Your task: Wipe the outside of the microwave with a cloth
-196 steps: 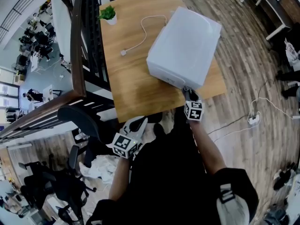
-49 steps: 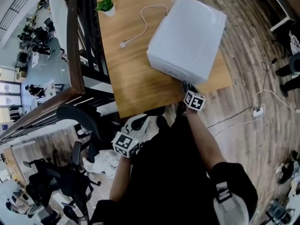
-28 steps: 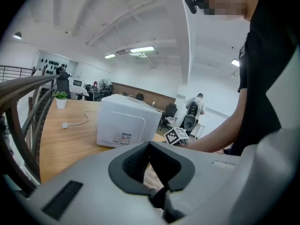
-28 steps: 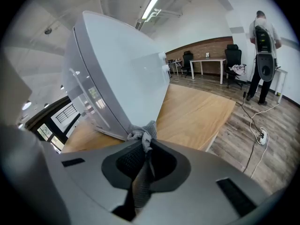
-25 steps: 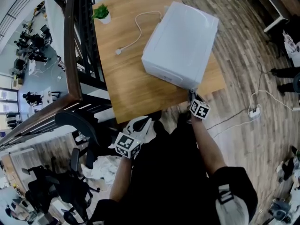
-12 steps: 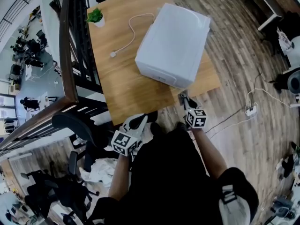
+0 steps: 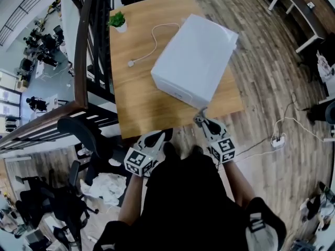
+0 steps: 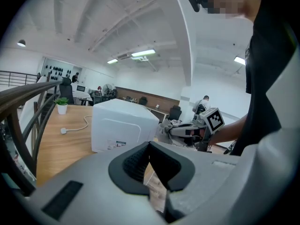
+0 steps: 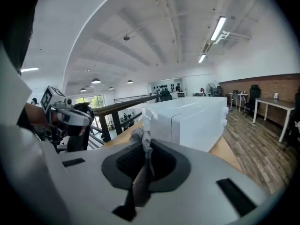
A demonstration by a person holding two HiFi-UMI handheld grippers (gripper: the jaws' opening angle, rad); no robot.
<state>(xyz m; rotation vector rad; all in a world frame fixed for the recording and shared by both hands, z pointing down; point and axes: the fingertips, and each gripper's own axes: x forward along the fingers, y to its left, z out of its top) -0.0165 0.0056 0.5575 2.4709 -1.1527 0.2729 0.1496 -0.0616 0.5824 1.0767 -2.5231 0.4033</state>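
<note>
Your right gripper [image 9: 145, 146] has its claw pinched on a grey cloth [image 9: 140, 137]. A crumpled tuft of the cloth sticks out past the tips and a strip runs back between the jaws. From your head, that gripper [image 7: 200, 120] hangs over the near edge of the wooden table [image 7: 136, 98], with its marker cube lower down at 5 o'clock.

The white microwave [image 7: 193, 59] stands on the table at 12 o'clock from the right gripper, turned at an angle so that one corner points toward you. The cloth end is close to that near corner. From the right gripper view, the microwave [image 9: 187, 121] stands just beyond the tuft, and I cannot tell whether they touch.

Your left gripper [image 8: 149, 146] has its claw pressed together at the tips, and nothing is caught between the pads. In the head view it [image 7: 159, 136] is held off the table, below the near edge and at 7 o'clock of the microwave. Its own camera sees the microwave [image 8: 122, 125] ahead at 11 o'clock, and the right gripper [image 8: 176, 130] with the cloth [image 8: 165, 128] at 1 o'clock.

On the far side of the table, a white cord [image 7: 152, 38] trails from the microwave toward 10 o'clock and ends in a plug. A small potted plant [image 7: 117, 20] stands at the far left corner. A dark railing [image 7: 86, 51] runs along the table's left side.
</note>
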